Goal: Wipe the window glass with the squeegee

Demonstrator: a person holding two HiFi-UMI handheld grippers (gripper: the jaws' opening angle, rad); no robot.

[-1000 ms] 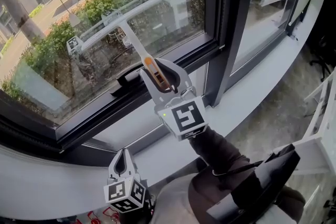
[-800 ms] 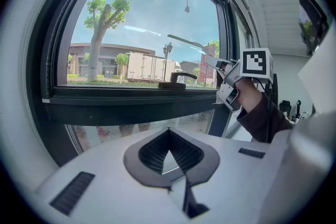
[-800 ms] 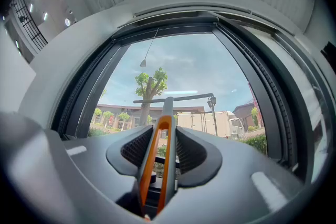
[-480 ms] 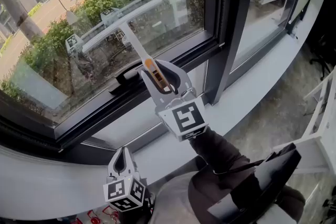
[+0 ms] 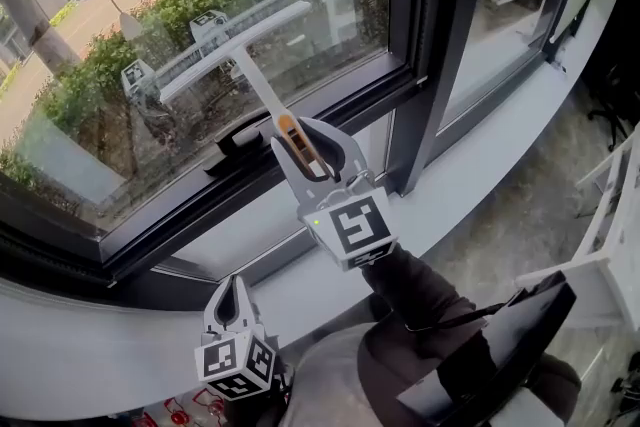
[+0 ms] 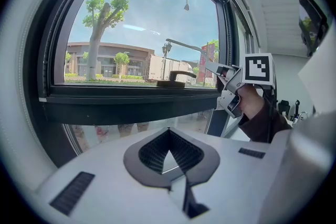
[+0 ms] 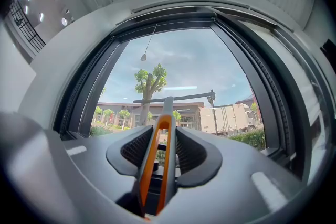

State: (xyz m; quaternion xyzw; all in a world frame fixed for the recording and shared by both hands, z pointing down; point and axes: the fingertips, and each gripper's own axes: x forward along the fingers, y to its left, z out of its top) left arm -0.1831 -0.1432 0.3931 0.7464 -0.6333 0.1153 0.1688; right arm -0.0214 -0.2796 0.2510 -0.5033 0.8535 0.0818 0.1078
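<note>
Squeegee with a white T-shaped blade and an orange-and-grey handle [image 5: 240,50] has its blade at the clear window glass [image 5: 90,105], in the lower part of the pane. My left gripper [image 5: 232,293] hangs low near the white sill [image 5: 60,355], jaws pressed together on nothing. My right gripper [image 5: 303,137] pinches the handle's end.

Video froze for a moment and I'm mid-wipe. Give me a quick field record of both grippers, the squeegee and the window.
right gripper: shut on the squeegee's orange handle
squeegee: blade crosswise at the window glass, shaft angled back to the gripper
left gripper: shut, empty, low by the white sill
window glass: lower pane, street and shrubs outside
window handle: black, on the lower frame beneath the shaft
</note>
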